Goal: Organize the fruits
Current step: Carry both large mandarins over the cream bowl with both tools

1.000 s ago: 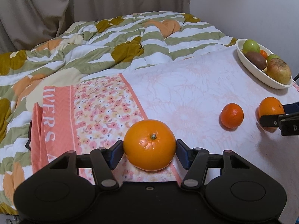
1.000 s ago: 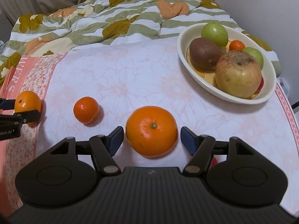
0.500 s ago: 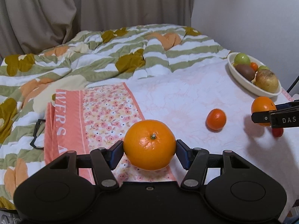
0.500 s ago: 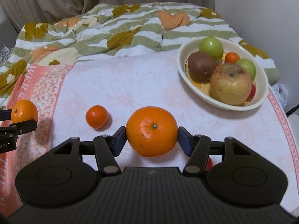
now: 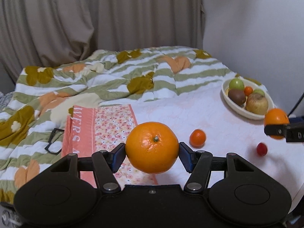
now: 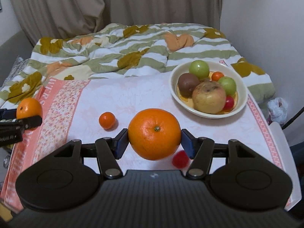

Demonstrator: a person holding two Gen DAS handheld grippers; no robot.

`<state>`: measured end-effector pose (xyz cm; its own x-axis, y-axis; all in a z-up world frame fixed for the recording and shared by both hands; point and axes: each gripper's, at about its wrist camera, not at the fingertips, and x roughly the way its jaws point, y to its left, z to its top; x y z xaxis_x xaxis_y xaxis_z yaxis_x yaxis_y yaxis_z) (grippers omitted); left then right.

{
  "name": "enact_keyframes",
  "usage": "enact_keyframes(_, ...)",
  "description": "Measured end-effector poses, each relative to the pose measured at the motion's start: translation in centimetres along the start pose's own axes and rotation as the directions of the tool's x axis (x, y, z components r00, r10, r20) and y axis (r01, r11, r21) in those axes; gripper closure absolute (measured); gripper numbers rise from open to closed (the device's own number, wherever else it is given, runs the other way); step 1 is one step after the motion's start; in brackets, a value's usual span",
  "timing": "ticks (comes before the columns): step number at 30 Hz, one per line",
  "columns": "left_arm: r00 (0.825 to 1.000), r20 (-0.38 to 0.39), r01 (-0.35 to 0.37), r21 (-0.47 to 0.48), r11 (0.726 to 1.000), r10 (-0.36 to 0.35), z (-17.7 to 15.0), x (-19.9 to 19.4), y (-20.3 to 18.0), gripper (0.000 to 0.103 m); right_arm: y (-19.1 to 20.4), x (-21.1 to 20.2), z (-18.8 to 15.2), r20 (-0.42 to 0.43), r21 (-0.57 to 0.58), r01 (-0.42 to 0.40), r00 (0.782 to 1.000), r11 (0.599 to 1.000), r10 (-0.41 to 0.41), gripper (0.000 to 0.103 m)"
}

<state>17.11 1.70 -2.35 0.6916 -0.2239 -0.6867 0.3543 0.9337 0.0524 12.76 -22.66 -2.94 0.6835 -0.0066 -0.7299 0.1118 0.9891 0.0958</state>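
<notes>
My left gripper [image 5: 152, 153] is shut on a large orange [image 5: 152, 147] and holds it above the pink cloth. My right gripper [image 6: 154, 143] is shut on a second large orange [image 6: 154, 134], also lifted off the cloth. Each held orange shows in the other view: the right one at the right edge [image 5: 276, 118], the left one at the left edge [image 6: 28, 108]. A small mandarin [image 6: 107, 120] and a small red fruit [image 6: 180, 158] lie on the cloth. A cream bowl [image 6: 241, 93] at the back right holds apples, a kiwi and small fruits.
A striped flowered quilt [image 6: 133, 45] is bunched behind the pink cloth [image 6: 133, 98]. A floral orange cloth [image 5: 106, 125] lies on the left with black glasses [image 5: 53, 141] beside it. A curtain and a white wall stand behind. The surface edge runs along the right.
Both grippers have risen with their oranges, so the scene sits farther below. The right gripper closed on its orange at the start. The small red fruit has come into view.
</notes>
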Motion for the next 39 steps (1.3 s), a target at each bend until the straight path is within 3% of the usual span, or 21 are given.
enact_keyframes(8, 0.995, 0.044, -0.091, -0.071, 0.993, 0.095, 0.6, -3.7, -6.3, 0.039, -5.0, -3.8, -0.6, 0.024, -0.073, -0.096, 0.995, 0.993, 0.098, 0.028)
enact_keyframes(17, 0.993, 0.068, -0.091, -0.124, 0.988, 0.100, 1.9, -4.4, -14.3, 0.039, -12.8, -5.6, 0.7, 0.044, -0.135, -0.127, 0.990, 0.983, 0.134, 0.029)
enact_keyframes(26, 0.997, 0.058, -0.039, -0.109, 0.993, 0.046, 4.7, -2.1, -20.5, 0.039, -18.7, -5.0, 3.4, 0.066, -0.164, -0.095, 0.992, 0.982, 0.107, 0.029)
enact_keyframes(39, 0.999, 0.047, 0.028, -0.043, 0.999, -0.026, 10.2, 5.3, -24.8, 0.039, -23.1, -1.1, 8.2, 0.080, -0.126, -0.064, 0.994, 0.990, 0.074, 0.029)
